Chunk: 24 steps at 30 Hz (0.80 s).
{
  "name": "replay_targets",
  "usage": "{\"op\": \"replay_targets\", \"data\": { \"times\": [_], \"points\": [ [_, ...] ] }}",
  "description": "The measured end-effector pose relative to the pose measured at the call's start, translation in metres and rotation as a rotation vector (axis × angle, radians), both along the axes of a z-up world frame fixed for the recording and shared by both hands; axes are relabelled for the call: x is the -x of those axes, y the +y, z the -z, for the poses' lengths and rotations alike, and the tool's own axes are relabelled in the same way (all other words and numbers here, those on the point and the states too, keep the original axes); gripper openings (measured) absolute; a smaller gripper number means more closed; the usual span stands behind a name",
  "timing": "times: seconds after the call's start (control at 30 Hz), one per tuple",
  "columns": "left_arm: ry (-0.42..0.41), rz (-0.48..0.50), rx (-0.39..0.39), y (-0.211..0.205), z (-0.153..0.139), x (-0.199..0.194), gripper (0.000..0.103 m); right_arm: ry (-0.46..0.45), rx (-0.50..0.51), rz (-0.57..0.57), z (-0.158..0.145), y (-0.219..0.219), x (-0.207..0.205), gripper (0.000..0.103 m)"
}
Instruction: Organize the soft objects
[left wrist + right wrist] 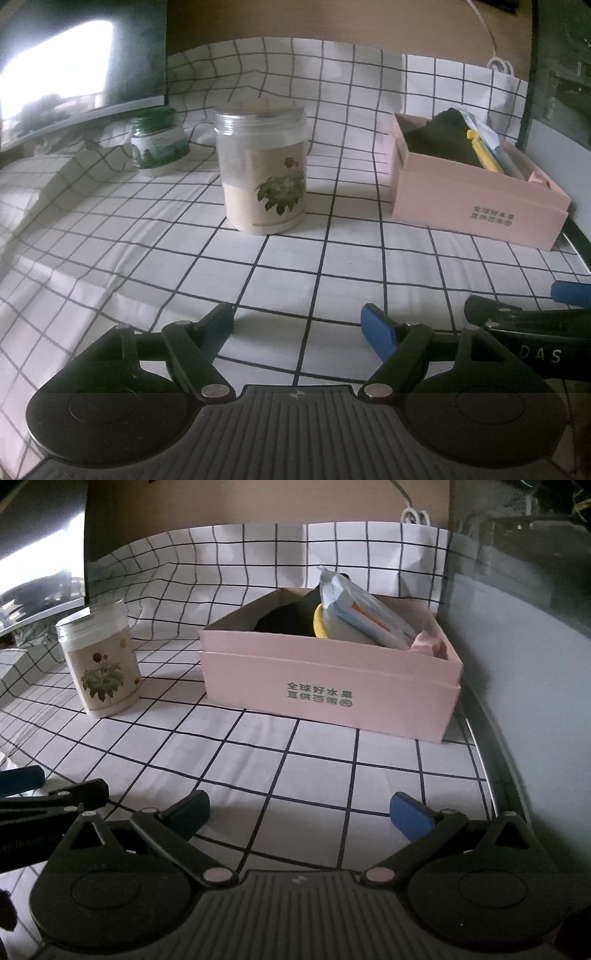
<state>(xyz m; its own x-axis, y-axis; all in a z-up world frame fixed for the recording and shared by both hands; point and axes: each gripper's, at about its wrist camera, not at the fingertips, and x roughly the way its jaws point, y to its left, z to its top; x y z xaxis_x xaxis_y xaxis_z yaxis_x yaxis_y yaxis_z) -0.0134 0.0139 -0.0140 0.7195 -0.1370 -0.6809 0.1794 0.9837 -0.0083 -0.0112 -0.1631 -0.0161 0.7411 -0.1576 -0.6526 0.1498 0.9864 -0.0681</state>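
Observation:
A pink cardboard box (332, 686) (476, 206) stands on the checked cloth at the right. Inside it lie a dark soft item (284, 620) (439, 140), a yellow piece (319, 624) and a pale blue packet (362, 609) leaning on the far side. My right gripper (301, 812) is open and empty, low over the cloth in front of the box. My left gripper (299, 325) is also open with nothing between its fingers, facing a clear jar. The right gripper's fingertip (569, 293) shows at the right edge of the left wrist view.
A clear jar with a flower label (264, 173) (101, 664) stands mid-table. A small green-lidded tub (159, 142) sits behind it to the left. A dark monitor (74, 62) rises at the back left. The table's metal rim (491, 771) runs along the right.

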Motion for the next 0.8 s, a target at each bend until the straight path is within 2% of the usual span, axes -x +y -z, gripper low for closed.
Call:
{"op": "replay_targets", "data": {
  "times": [0.8],
  "points": [
    [-0.004,0.004,0.016,0.0027,-0.0001,0.0009,0.082,0.0,-0.003,-0.015,0.0006,-0.0004,-0.0008,0.103]
  ]
}}
